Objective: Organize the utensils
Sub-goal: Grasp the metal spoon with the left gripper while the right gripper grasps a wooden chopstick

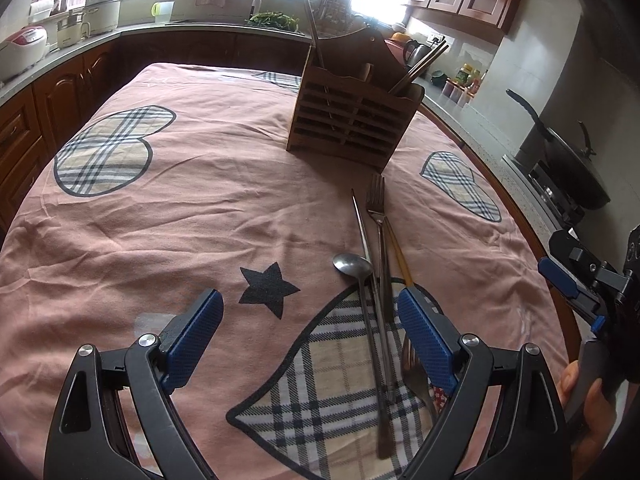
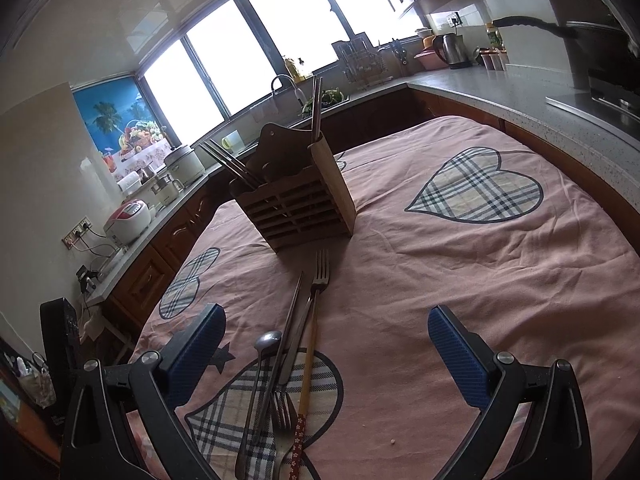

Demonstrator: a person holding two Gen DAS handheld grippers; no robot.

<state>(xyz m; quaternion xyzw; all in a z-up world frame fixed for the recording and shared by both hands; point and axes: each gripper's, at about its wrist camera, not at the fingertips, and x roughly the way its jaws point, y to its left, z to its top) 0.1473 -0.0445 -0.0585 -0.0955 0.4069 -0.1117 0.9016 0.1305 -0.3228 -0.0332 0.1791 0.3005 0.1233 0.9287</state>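
A wooden utensil holder (image 1: 352, 116) stands on the pink tablecloth (image 1: 200, 200) and holds chopsticks (image 1: 420, 66) and a metal utensil. It also shows in the right wrist view (image 2: 296, 204). Loose utensils lie in a bundle in front of it: a fork (image 1: 378, 208), a spoon (image 1: 352, 266), a metal chopstick and a wooden chopstick (image 1: 400, 256). In the right wrist view I see the fork (image 2: 320, 276), the spoon (image 2: 267, 340), a second fork (image 2: 282, 408) and a wooden chopstick (image 2: 308, 364). My left gripper (image 1: 310, 336) is open above the bundle's near end. My right gripper (image 2: 326, 354) is open, just above the bundle.
Kitchen counters ring the table, with rice cookers (image 1: 22, 46) at the left, a sink at the back, and a kettle (image 2: 448, 50) and a black pan (image 1: 568, 168) on the stove at the right. The right gripper also shows at the left wrist view's right edge (image 1: 584, 284).
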